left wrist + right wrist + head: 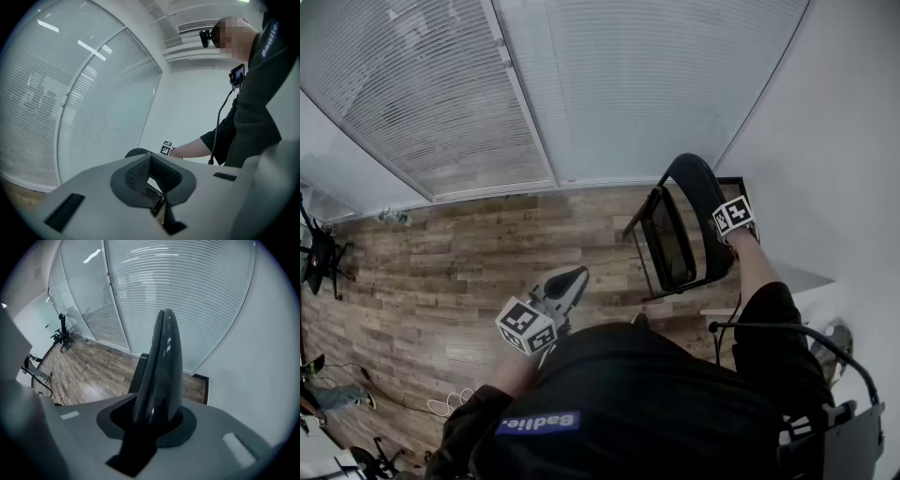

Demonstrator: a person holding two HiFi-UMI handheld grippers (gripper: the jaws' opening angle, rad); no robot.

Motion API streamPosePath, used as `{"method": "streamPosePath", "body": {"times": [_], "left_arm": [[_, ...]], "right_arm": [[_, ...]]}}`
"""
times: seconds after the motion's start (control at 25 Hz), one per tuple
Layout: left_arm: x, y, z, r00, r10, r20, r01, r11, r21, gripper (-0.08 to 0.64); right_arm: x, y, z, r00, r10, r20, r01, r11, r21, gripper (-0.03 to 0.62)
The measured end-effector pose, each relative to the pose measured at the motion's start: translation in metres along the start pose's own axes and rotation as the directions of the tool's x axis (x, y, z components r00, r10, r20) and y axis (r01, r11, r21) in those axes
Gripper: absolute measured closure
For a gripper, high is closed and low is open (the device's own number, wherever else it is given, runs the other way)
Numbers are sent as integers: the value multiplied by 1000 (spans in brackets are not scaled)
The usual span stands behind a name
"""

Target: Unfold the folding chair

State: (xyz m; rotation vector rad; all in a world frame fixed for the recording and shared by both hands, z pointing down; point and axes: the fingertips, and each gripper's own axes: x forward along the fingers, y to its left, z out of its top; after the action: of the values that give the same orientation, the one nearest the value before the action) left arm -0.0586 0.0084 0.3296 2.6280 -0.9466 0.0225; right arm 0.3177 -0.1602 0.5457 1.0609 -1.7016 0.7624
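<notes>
The folding chair (675, 234) stands upright on the floor (469, 262) beside the wall, apparently still folded. The right hand-held gripper (157, 418) points steeply down from directly above and is clamped on the backrest's top edge; only the right gripper view shows that grip. The left hand-held gripper (567, 284) is closed, empty and well apart.

White lettering stands on a blue patch (537, 423) on the person's black shirt, near in the scene, and it is too blurred to read with any certainty. The marker cubes, near left (526, 325) and far right (733, 217), bear black-and-white square patterns only.
</notes>
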Motion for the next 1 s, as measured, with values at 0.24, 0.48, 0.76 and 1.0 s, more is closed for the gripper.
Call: {"method": "streamPosePath", "body": {"times": [0.24, 0.48, 0.76, 1.0], "left_arm": [[-1, -3, -3, 1000, -1, -6, 1, 1000, 1, 555], [-2, -4, -6, 1000, 6, -16, -6, 1000, -5, 555], [4, -3, -15, 999, 16, -42, -17, 1000, -20, 555], [20, -6, -20, 998, 4, -65, -6, 999, -34, 555]], "right_arm": [[1, 2, -2, 1000, 2, -1, -2, 1000, 4, 495], [1, 3, -3, 1000, 2, -3, -2, 1000, 3, 495], [0, 6, -1, 1000, 5, -1, -5, 1000, -3, 494], [-2, 6, 1, 1000, -2, 2, 2, 1000, -4, 492]]}}
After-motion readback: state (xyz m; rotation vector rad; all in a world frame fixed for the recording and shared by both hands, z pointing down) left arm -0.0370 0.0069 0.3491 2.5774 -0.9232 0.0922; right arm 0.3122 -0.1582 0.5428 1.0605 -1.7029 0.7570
